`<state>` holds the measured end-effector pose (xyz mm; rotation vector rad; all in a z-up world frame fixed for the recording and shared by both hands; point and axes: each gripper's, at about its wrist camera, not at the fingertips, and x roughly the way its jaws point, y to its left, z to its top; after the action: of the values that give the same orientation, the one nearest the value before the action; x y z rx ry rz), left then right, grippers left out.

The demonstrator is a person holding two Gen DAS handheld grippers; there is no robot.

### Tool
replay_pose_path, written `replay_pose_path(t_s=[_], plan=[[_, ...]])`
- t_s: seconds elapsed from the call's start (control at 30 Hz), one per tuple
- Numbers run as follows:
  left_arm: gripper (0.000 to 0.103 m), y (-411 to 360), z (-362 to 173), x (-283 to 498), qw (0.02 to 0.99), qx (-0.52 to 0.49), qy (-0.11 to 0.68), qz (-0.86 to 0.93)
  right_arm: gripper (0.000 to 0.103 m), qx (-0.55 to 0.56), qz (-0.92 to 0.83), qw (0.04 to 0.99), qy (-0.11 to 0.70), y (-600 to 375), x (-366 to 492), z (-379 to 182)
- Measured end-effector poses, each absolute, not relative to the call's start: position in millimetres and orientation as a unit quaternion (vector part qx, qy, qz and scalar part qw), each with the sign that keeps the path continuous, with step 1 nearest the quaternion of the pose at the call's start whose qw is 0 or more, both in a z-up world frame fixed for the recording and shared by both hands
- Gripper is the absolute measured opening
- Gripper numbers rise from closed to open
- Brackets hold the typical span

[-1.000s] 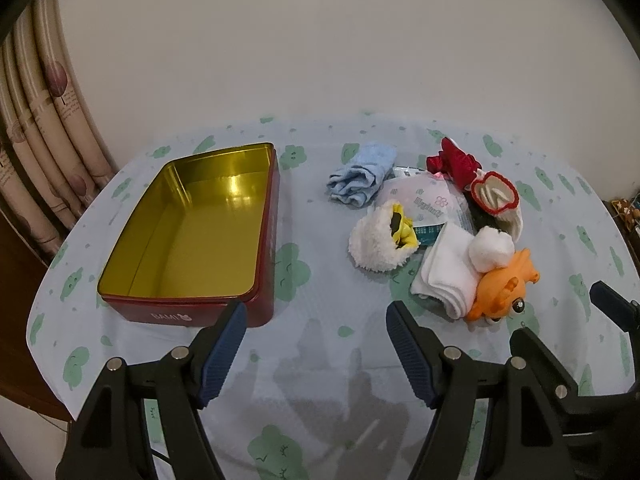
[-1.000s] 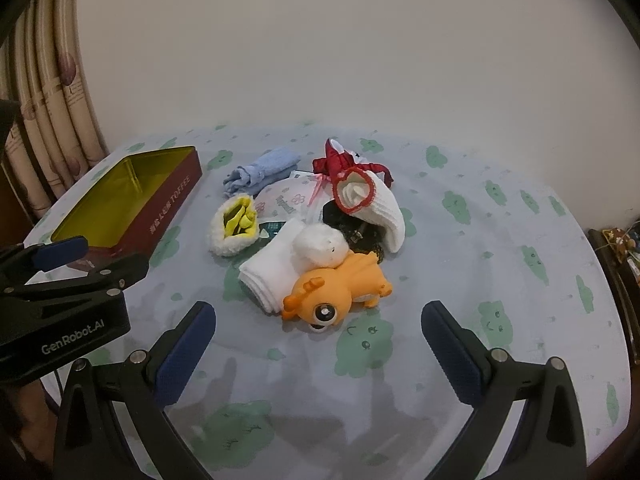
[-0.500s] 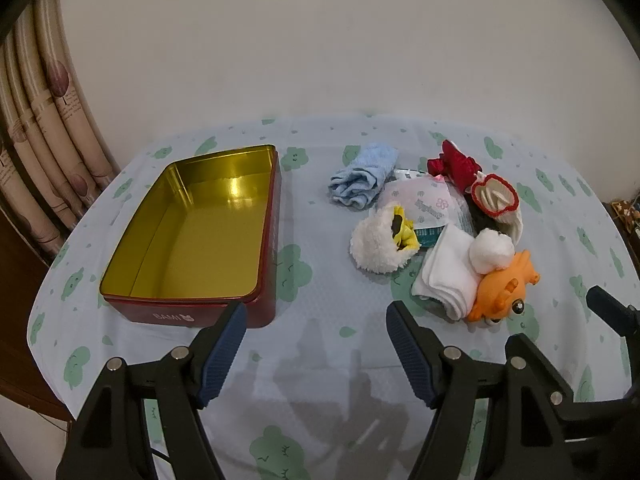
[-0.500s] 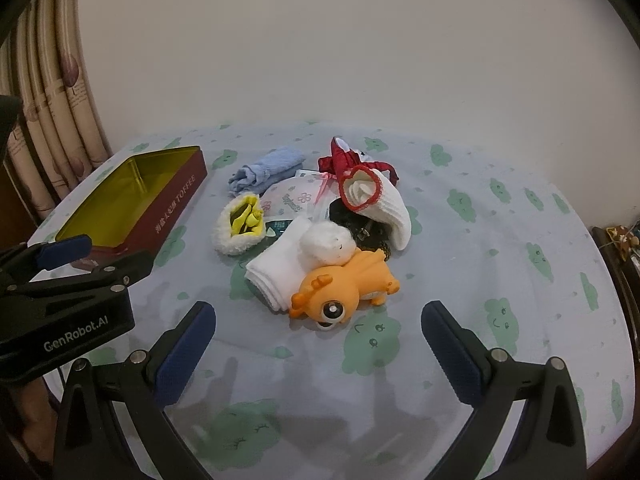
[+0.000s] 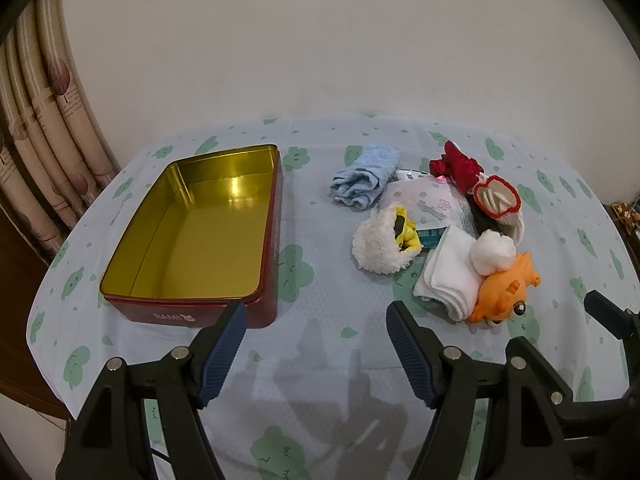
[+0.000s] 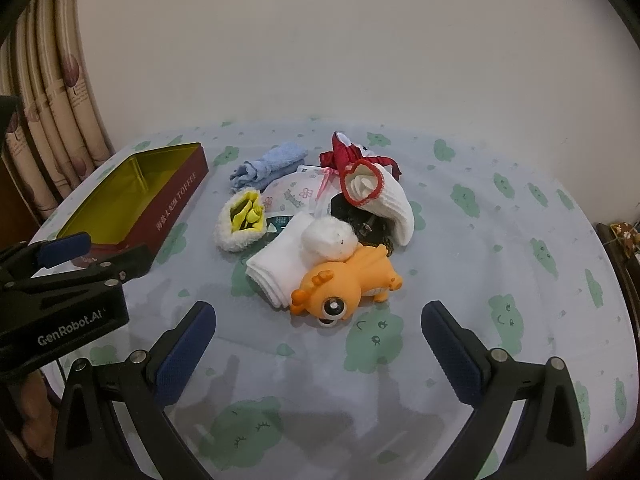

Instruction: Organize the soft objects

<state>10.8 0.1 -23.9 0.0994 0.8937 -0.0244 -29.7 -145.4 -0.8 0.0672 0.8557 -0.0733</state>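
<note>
Left tool (image 5: 316, 336), right tool (image 6: 318, 334): both agape, empty.

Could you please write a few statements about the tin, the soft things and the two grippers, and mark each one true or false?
1. The red tin has nothing in it. True.
2. The right gripper is shut on the orange toy. False: it is open and holds nothing.
3. The white ball rests against the orange toy. True.
4. The blue cloth lies in the tin. False: it lies on the tablecloth.
5. The left gripper is open. True.
</note>
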Motion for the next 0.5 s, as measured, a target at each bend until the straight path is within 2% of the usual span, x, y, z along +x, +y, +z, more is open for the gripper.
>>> replay_pose_path(t_s=[0.23, 0.4, 0.5], plan=[[0.074, 8.1, -22.7, 12.2, 0.901, 0.045, 0.431, -0.006, 0.100, 0.035, -0.027, 0.909, 0.415, -153.0, -30.1, -2.7], [0.074, 16.5, -24.3, 15.4, 0.900, 0.039, 0.434, 0.001, 0.083, 0.056, -0.023, 0.900, 0.431, -169.0, -25.6, -6.5], [0.074, 19.5, -26.0, 17.3, 0.899, 0.039, 0.435, 0.003, 0.083, 0.085, -0.016, 0.891, 0.445, -177.8, -20.6, -13.6]])
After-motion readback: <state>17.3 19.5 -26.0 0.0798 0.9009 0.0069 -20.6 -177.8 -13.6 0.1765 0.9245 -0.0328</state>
